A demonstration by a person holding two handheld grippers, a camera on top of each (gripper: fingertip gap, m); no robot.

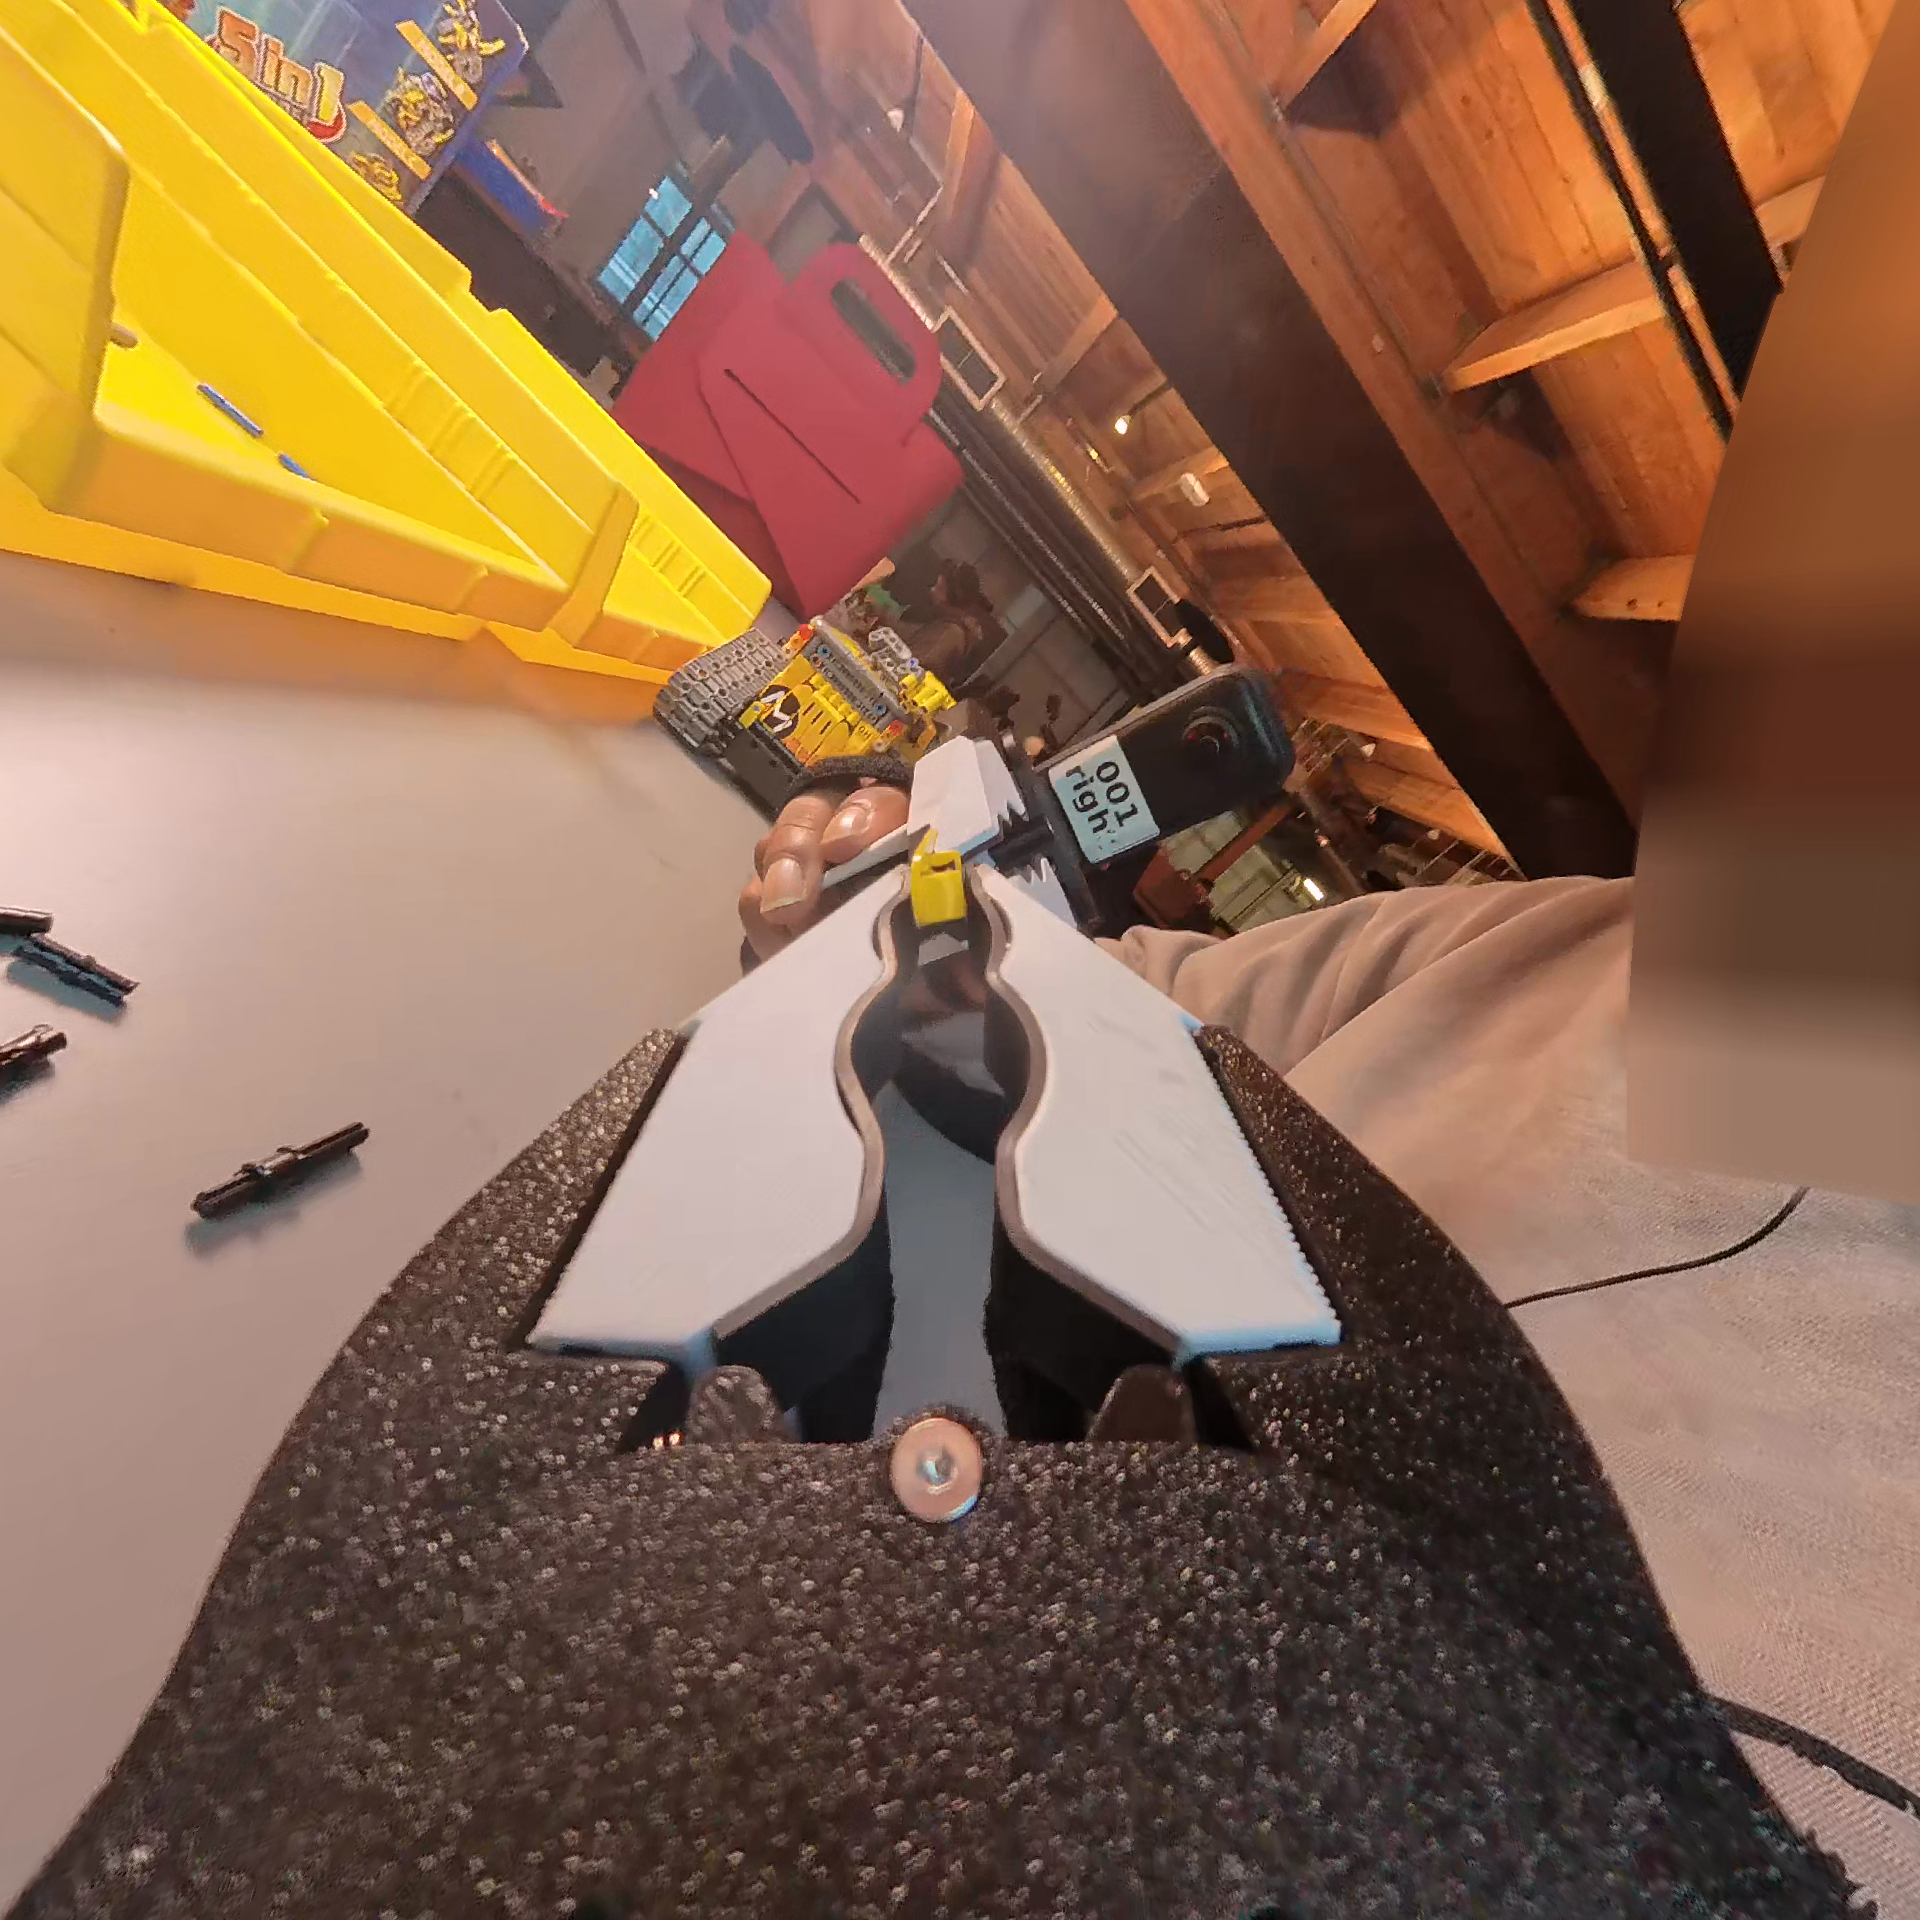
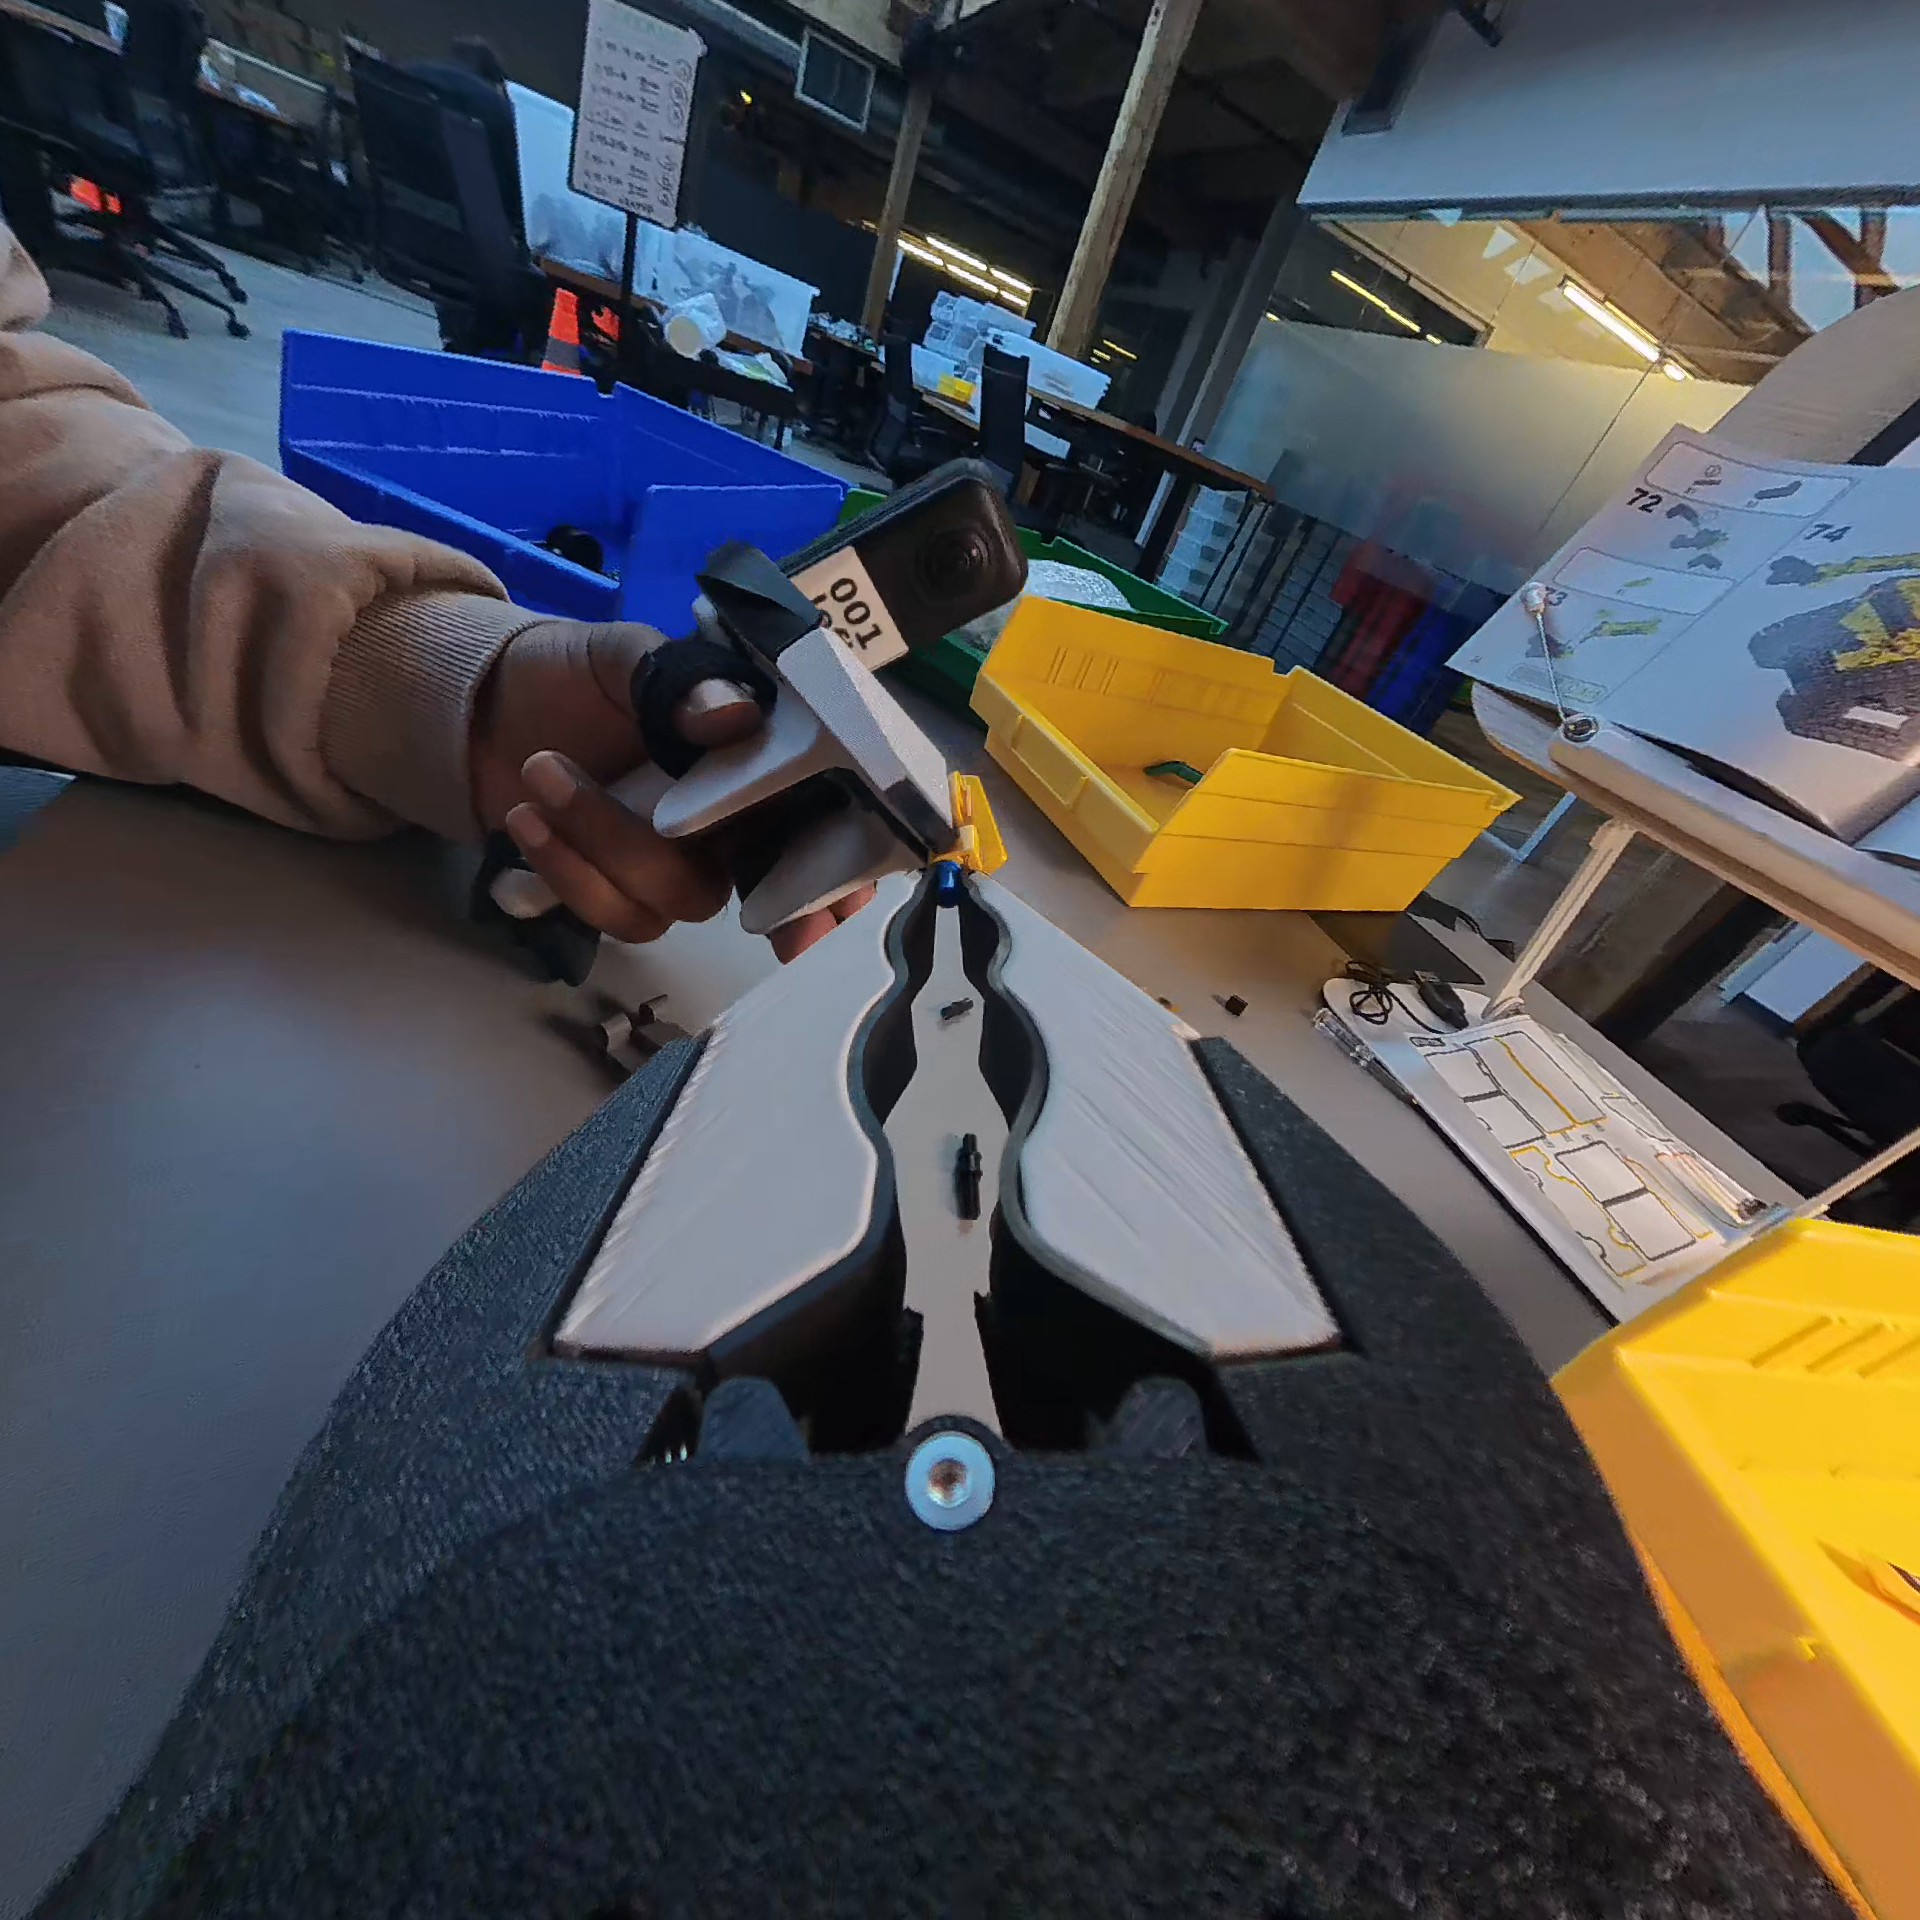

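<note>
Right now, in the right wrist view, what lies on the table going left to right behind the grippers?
Sleeve → blue bin → left gripper holding a small yellow piece → yellow bin → instruction booklet on its stand.

left wrist: rolled, close | right wrist: level, close | facing each other

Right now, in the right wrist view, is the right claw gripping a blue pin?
Yes: the right claw is shut on a small blue pin at its tips, pressed against the yellow piece held by the left claw.
</note>
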